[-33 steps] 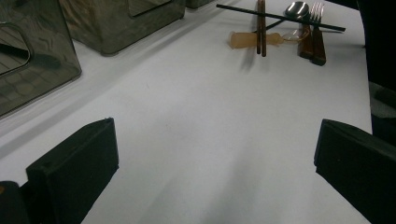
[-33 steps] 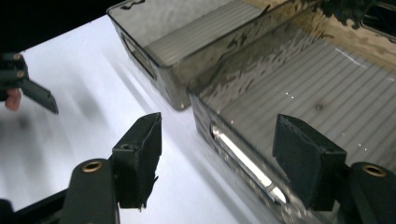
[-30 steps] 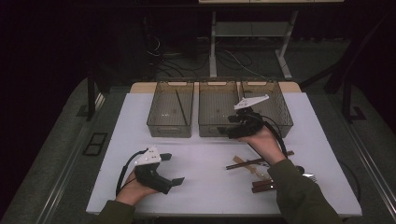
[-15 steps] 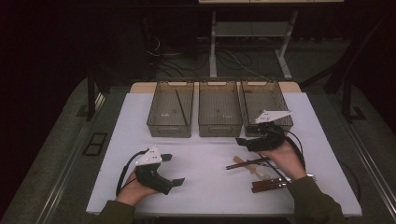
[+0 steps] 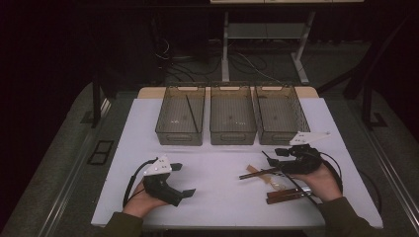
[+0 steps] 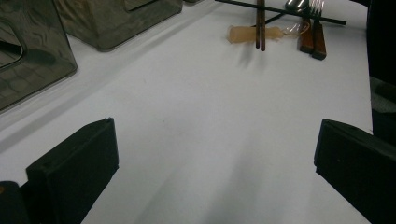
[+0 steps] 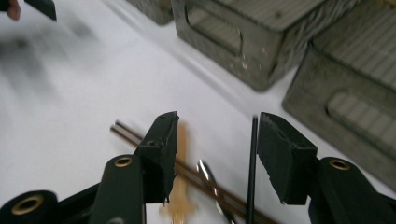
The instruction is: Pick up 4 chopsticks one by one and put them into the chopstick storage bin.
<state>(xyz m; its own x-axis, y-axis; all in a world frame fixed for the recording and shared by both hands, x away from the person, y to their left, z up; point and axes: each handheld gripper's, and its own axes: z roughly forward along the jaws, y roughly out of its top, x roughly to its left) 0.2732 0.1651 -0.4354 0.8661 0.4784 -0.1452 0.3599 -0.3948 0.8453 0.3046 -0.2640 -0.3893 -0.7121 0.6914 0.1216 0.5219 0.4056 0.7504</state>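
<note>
Right gripper (image 7: 215, 154), jaws closing but apart, hovers over black chopstick (image 7: 252, 172) near bench's right edge. Left gripper (image 5: 180, 180) wide apart, empty.

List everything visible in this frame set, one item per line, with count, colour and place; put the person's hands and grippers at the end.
Table top: one, white, under everything.
Bins: three, clear smoky grey, side by side at the far edge of the table top.
Black stick: one, lying aslant in the left bin.
Cutlery pile: brown chopsticks, one black chopstick, a pale amber piece, a metal spoon and fork with brown handles; near right of the table top.
Left gripper: one, black, jaws wide open over bare table top, near left.
Right gripper: one, black, jaws have just been closing, apart above the cutlery pile; nothing gripped.
Hands: two, one on each gripper.
</note>
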